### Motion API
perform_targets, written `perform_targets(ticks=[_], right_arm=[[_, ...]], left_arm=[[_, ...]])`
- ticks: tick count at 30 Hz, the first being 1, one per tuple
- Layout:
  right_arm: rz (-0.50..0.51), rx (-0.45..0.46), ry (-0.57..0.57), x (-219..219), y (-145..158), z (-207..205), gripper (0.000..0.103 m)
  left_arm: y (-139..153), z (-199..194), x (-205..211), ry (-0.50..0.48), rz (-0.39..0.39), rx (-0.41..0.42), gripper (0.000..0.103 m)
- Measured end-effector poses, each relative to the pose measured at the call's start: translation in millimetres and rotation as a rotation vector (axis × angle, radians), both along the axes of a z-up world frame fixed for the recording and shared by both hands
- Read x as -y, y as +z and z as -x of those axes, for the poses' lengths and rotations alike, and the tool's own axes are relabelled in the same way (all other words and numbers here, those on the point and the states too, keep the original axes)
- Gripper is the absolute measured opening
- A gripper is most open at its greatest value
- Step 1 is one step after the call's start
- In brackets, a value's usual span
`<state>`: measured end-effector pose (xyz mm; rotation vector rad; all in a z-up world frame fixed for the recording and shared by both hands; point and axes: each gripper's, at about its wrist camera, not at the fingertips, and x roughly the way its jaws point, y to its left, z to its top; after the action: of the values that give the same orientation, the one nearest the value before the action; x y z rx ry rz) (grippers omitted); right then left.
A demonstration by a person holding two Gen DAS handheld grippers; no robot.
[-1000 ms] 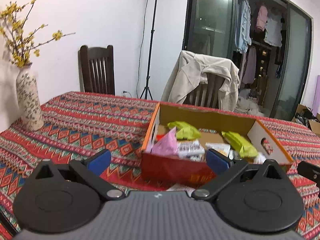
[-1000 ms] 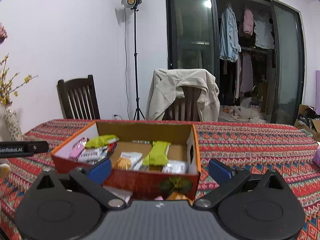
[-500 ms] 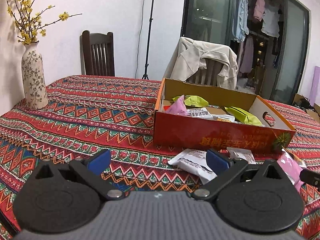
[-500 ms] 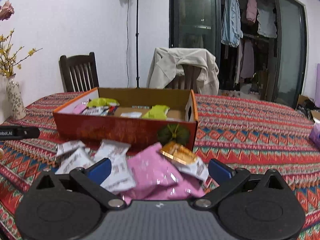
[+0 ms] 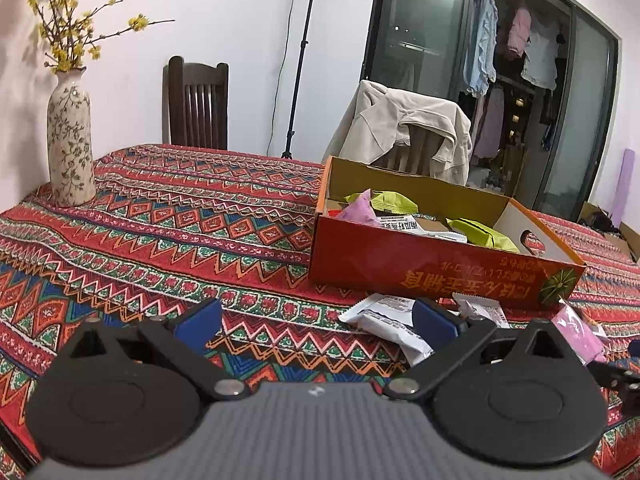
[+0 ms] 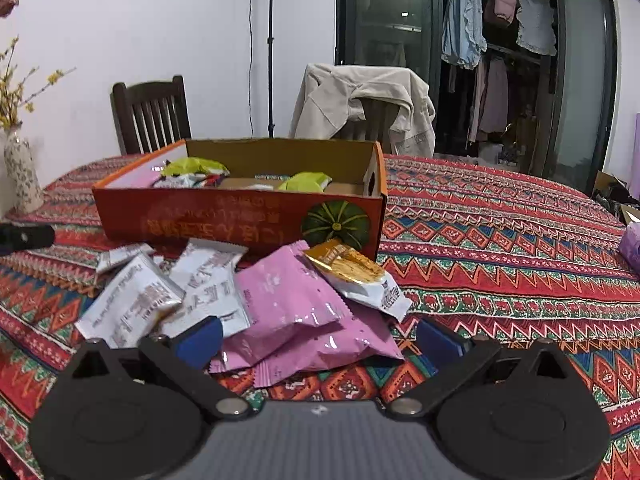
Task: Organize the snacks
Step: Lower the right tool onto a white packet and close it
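Now the right hand-held gripper [image 6: 318,338] hangs released over the pink packets [image 6: 296,308] heaped just before the orange box [image 6: 240,216]; pinch only the top one. The left hand-held gripper [image 5: 318,320], likewise released, waits nearby.

White wall [image 6: 100,32], jacket-draped chair [image 6: 362,100]

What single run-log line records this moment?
left gripper: open, empty | right gripper: open, over pink packets | box: part filled
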<state>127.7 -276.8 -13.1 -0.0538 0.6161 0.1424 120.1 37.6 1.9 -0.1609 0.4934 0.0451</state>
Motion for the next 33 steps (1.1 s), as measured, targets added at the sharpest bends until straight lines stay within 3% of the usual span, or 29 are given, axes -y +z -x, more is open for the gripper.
perform_targets(ticks=[14,19,21,23,29,32,33], right_arm=[[-0.003,-0.011,0.032,-14.2,0.1,-8.4,0.103],[0.029,0.02,0.102,-35.7,4.7,-4.6,0.101],[0.08,0.032,0.131,-49.8,5.5,-5.6,0.096],[0.119,0.03,0.156,-62.1,2.7,-9.6,0.085],[0.203,0.089,0.194,-80.3,-11.8,-1.2,0.081],[0.223,0.102,0.238,-87.2,-14.9,6.3,0.064],[0.221,0.1,0.243,-86.7,-14.6,5.9,0.064]], left_arm=[[-1.5,0.5,-2.9,0.022,0.01,-0.013,0.103],[-2.7,-0.1,-2.9,0.023,0.012,-0.023,0.103],[-2.8,0.4,-3.5,0.022,0.015,-0.023,0.103],[-2.1,1.7,-4.1,0.024,0.019,-0.018,0.103],[-1.7,3.0,-6.4,0.006,0.042,-0.021,0.103],[-1.3,4.1,-6.2,-0.001,0.046,-0.019,0.103],[-1.3,4.2,-6.3,-0.002,0.047,-0.018,0.103]])
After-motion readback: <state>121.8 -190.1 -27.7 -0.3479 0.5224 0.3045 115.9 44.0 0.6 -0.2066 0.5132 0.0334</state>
